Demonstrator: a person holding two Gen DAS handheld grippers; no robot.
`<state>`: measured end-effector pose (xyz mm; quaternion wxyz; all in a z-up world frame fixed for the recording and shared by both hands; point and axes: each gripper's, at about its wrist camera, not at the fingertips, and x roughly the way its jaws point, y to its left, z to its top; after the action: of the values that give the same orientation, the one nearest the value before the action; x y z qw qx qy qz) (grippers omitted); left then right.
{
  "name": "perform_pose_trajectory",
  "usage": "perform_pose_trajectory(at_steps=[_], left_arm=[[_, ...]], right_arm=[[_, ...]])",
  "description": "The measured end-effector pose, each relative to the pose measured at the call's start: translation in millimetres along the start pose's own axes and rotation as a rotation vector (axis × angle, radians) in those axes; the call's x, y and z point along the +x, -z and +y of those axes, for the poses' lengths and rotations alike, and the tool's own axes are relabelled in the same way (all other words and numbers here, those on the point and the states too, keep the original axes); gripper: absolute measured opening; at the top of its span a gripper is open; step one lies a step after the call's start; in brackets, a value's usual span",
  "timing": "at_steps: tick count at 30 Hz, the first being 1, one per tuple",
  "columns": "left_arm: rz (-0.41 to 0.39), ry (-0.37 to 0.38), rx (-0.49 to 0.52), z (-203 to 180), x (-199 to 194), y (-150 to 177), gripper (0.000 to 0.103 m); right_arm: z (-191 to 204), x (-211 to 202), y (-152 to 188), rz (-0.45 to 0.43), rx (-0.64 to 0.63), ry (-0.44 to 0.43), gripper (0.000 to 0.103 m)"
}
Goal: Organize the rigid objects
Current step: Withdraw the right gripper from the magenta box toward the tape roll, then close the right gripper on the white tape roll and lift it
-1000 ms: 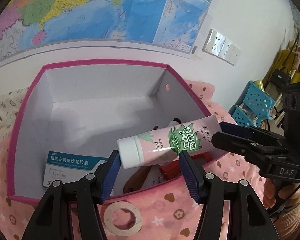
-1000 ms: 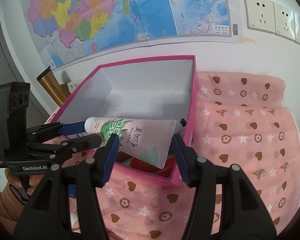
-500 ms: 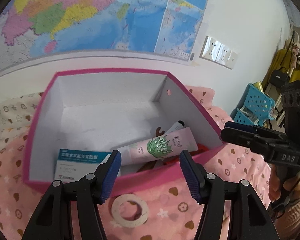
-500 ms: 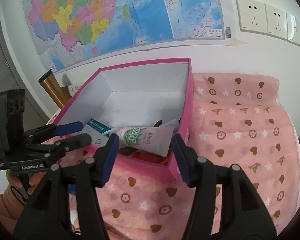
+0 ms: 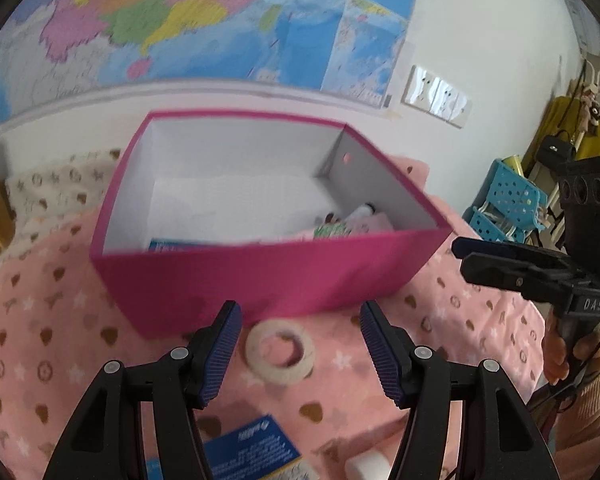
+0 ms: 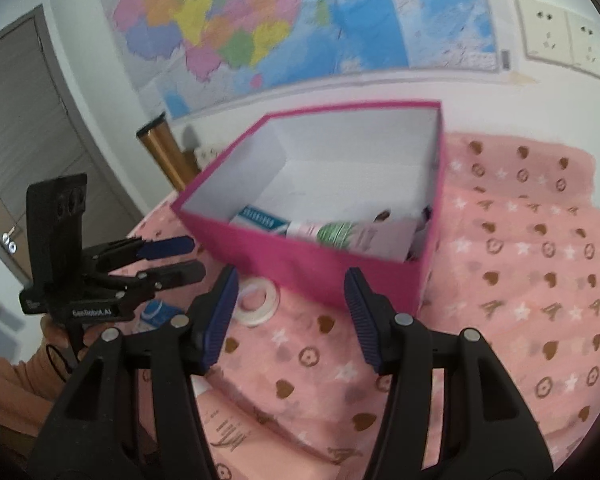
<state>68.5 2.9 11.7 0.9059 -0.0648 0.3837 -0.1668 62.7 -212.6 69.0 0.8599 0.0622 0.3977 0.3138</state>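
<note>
A pink box (image 5: 268, 276) with a white inside stands on the pink patterned cloth; it also shows in the right wrist view (image 6: 331, 272). A pink and green tube (image 6: 347, 236) and a teal and white carton (image 6: 264, 220) lie inside it. A white tape roll (image 5: 280, 350) lies on the cloth in front of the box, also seen in the right wrist view (image 6: 256, 299). My left gripper (image 5: 300, 344) is open and empty just above the tape roll. My right gripper (image 6: 288, 316) is open and empty in front of the box's near corner.
A blue and white carton (image 5: 252, 452) and a white cap (image 5: 365, 466) lie near the cloth's front edge. A brass cylinder (image 6: 166, 152) stands at the back left of the box. Blue plastic baskets (image 5: 507, 204) stand off to the right.
The tube was dropped into the box. Both grippers then pulled back and down from the box; the left one now hangs over the tape roll.
</note>
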Motion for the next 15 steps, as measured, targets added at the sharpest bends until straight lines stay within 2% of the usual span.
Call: perform_pose_trajectory(at_steps=[7, 12, 15], left_arm=[[0.052, -0.011, -0.058, 12.7, 10.3, 17.7, 0.063], [0.078, -0.018, -0.057, 13.5, 16.5, 24.2, 0.063], [0.083, -0.019, -0.056, 13.8, 17.6, 25.2, 0.063]], right_arm=[[15.4, 46.6, 17.2, 0.113, -0.012, -0.048, 0.057], [21.5, 82.5, 21.6, 0.183, -0.014, -0.051, 0.057], [23.3, 100.3, 23.9, 0.216, -0.018, -0.043, 0.053]])
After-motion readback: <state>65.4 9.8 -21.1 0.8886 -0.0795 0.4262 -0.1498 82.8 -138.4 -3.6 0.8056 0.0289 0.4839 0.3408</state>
